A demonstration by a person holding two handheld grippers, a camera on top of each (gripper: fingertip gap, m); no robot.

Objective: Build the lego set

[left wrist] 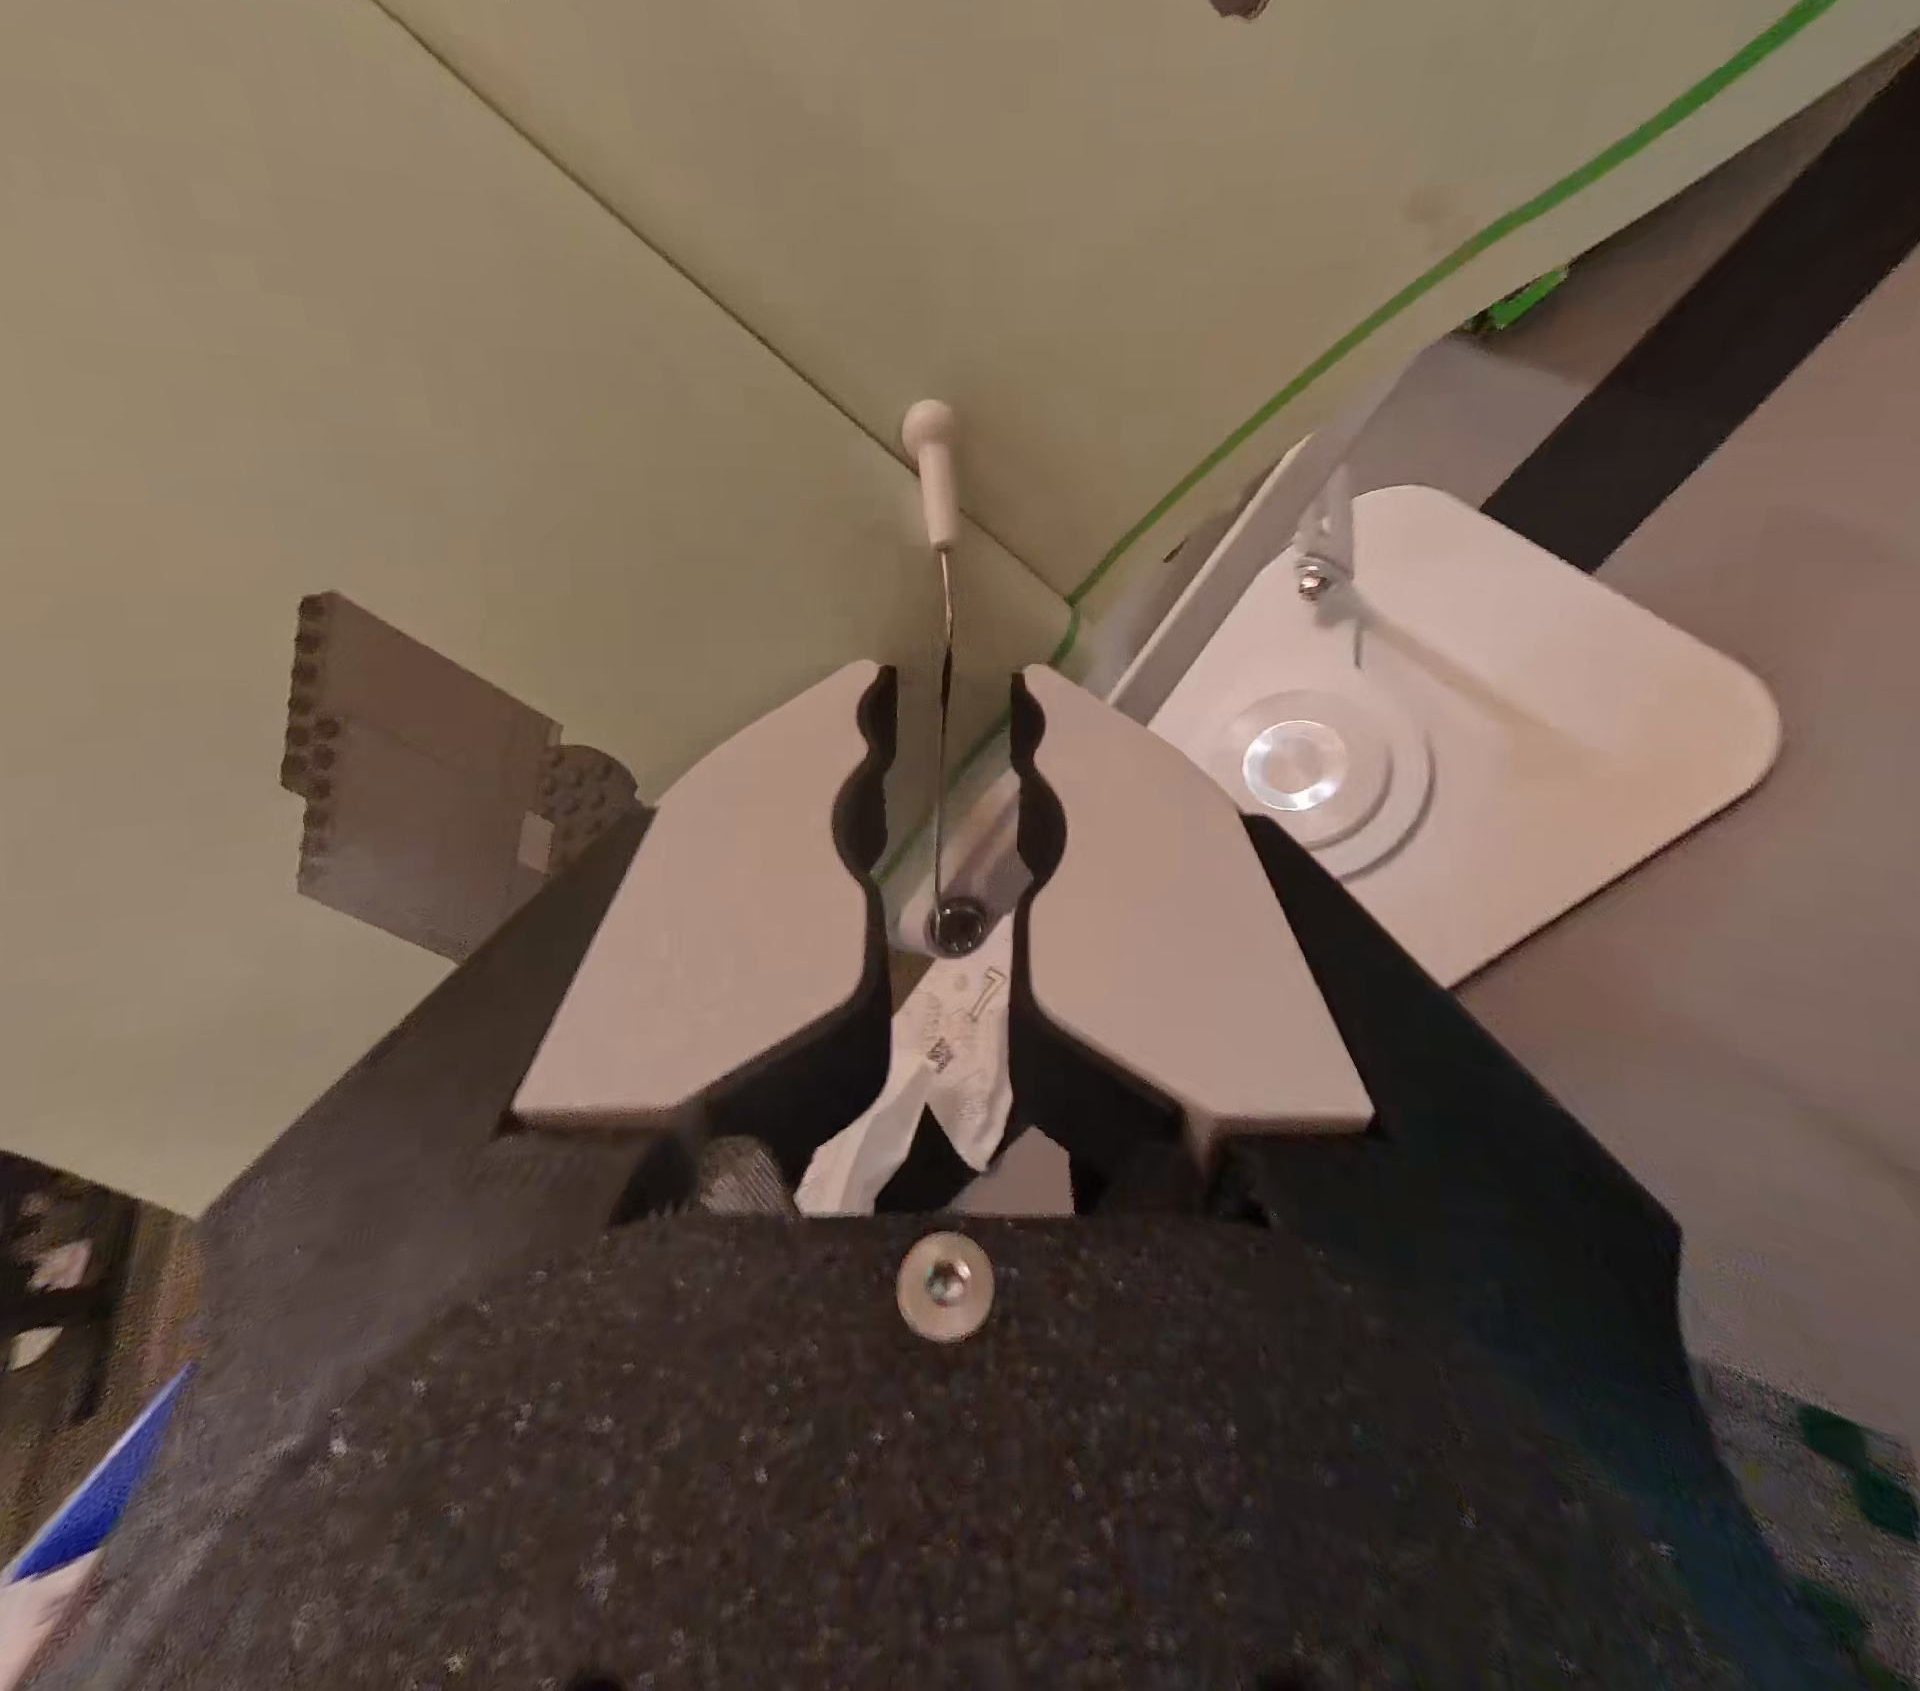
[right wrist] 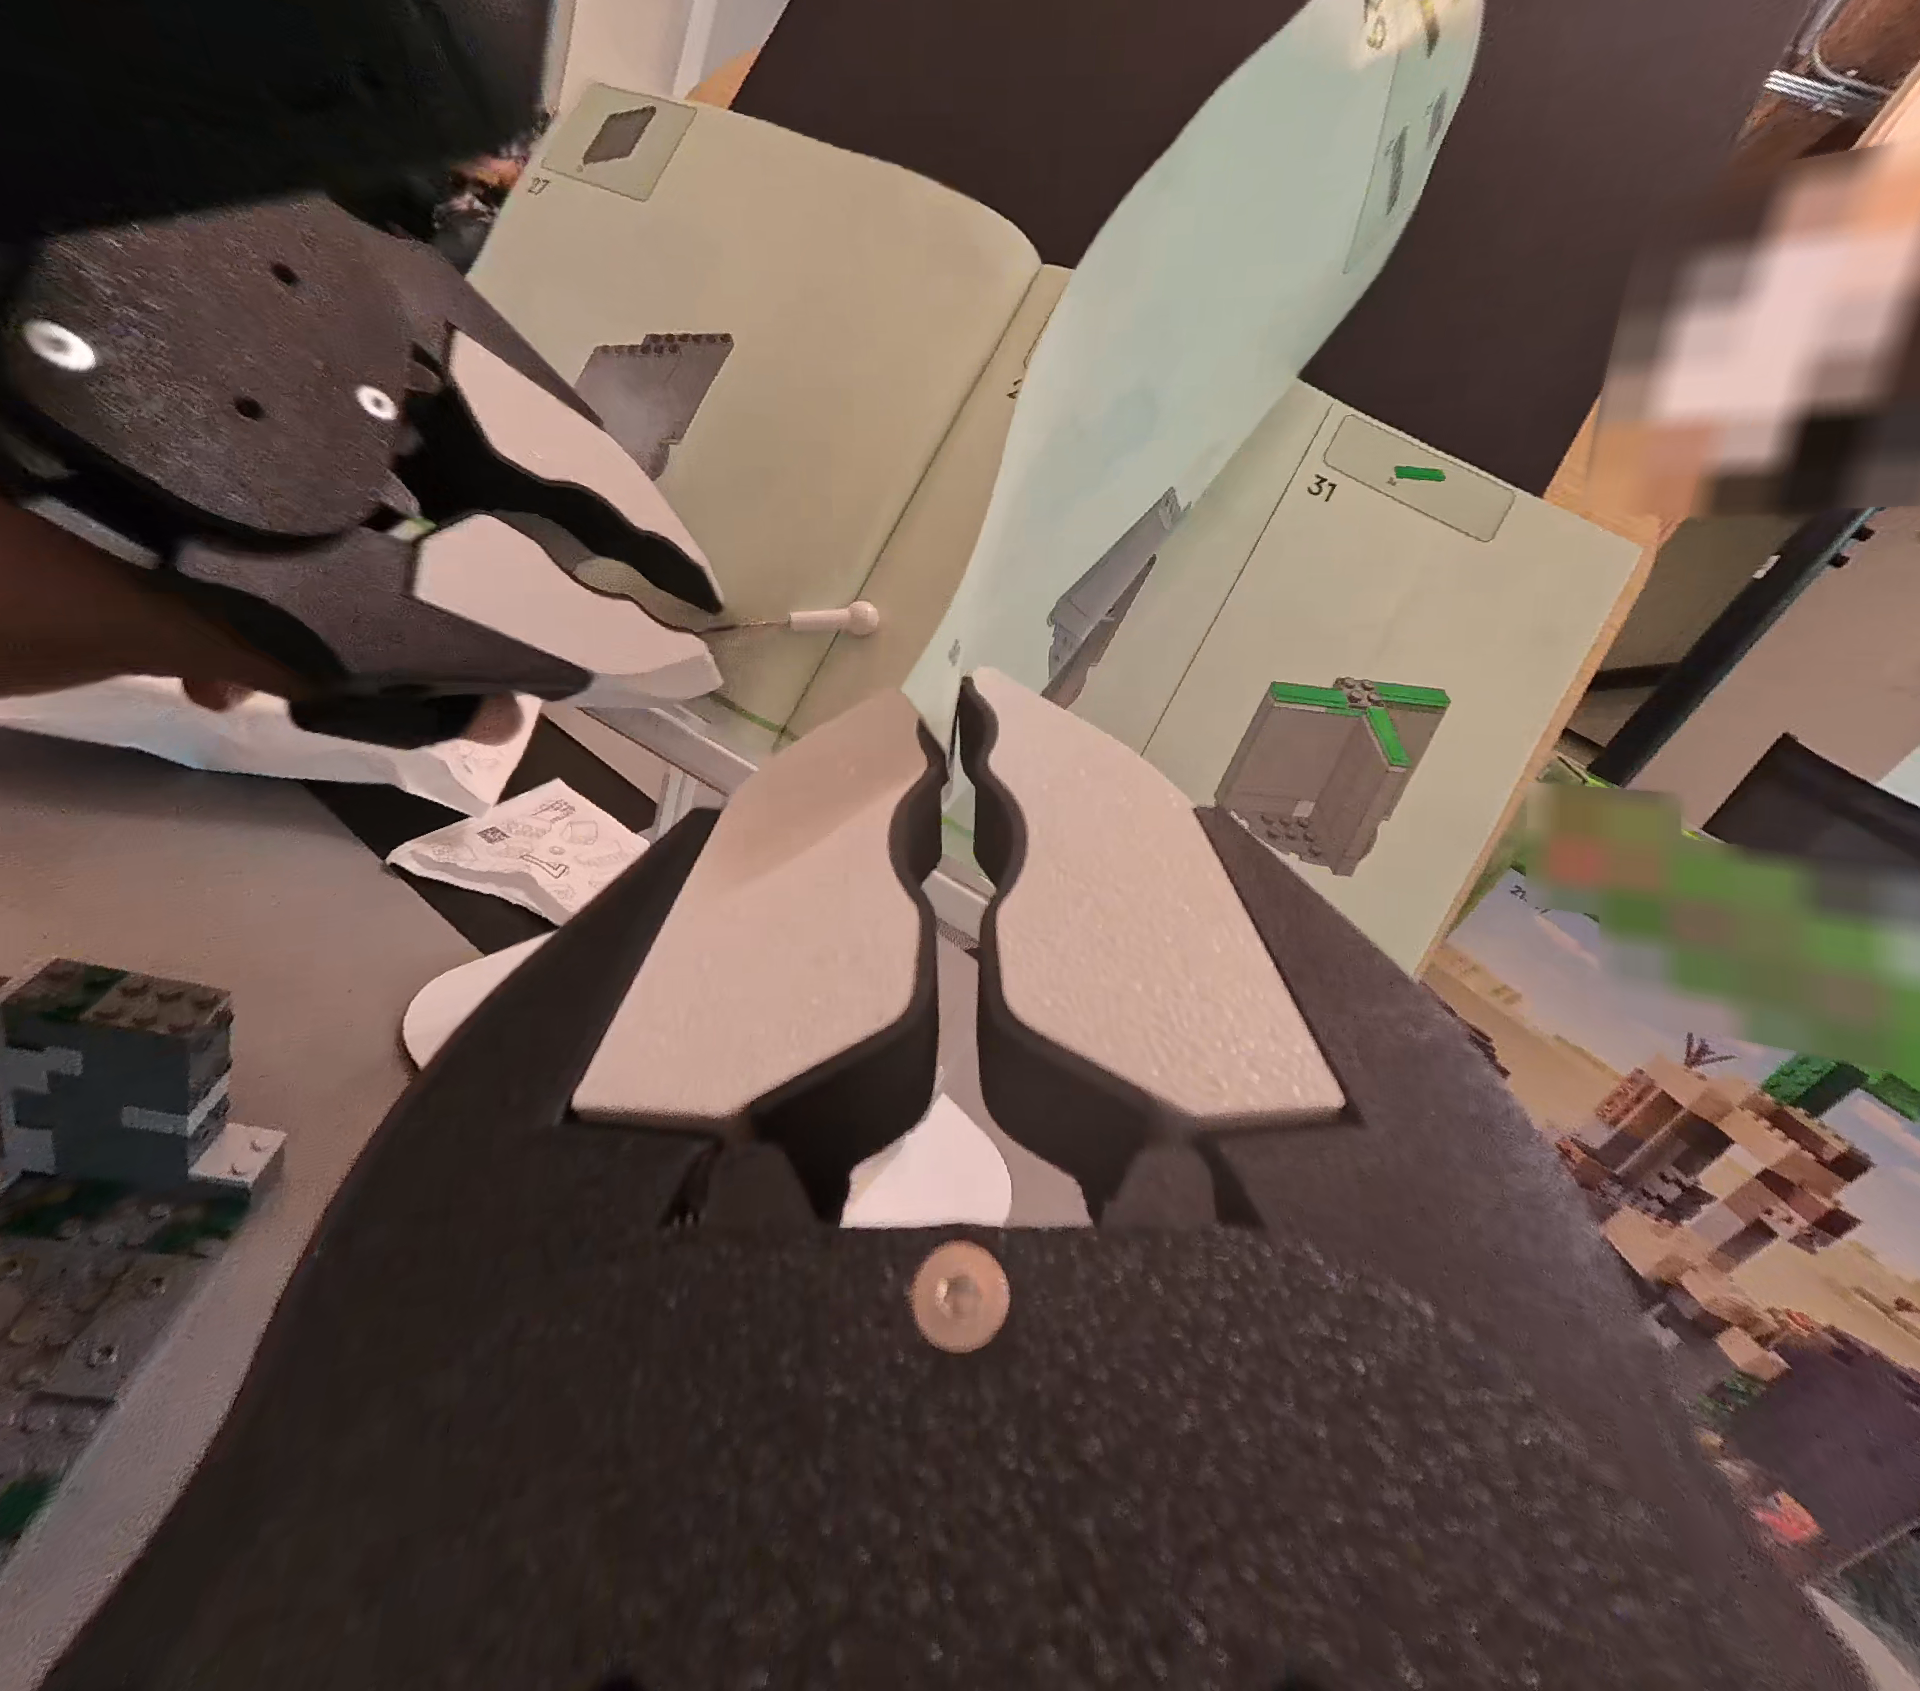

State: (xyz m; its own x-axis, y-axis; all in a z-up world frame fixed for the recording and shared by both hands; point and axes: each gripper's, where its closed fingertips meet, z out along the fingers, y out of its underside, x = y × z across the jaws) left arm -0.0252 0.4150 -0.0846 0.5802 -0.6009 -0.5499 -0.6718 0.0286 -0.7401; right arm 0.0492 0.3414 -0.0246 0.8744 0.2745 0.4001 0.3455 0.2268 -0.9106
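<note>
The instruction booklet (left wrist: 623, 239) stands open on a book stand and also shows in the right wrist view (right wrist: 831, 353). My left gripper (left wrist: 953, 685) is narrowly open around the stand's wire page holder with a white tip (left wrist: 928, 436), without clamping it. It appears at the left of the right wrist view (right wrist: 717, 639), at that holder (right wrist: 836, 619). My right gripper (right wrist: 953, 701) is pinched on the lower edge of a lifted page (right wrist: 1226, 353) that stands curled upright over the spine. A partly built grey and green lego model (right wrist: 114, 1080) sits at the lower left.
The stand's white base (left wrist: 1507, 706) lies on the grey table to the right of the left gripper. A torn white paper bag (right wrist: 520, 852) lies below the booklet. The set's box (right wrist: 1714, 1174) lies at the right. A dark panel rises behind the booklet. About 12 cm separates my left fingertips from my right.
</note>
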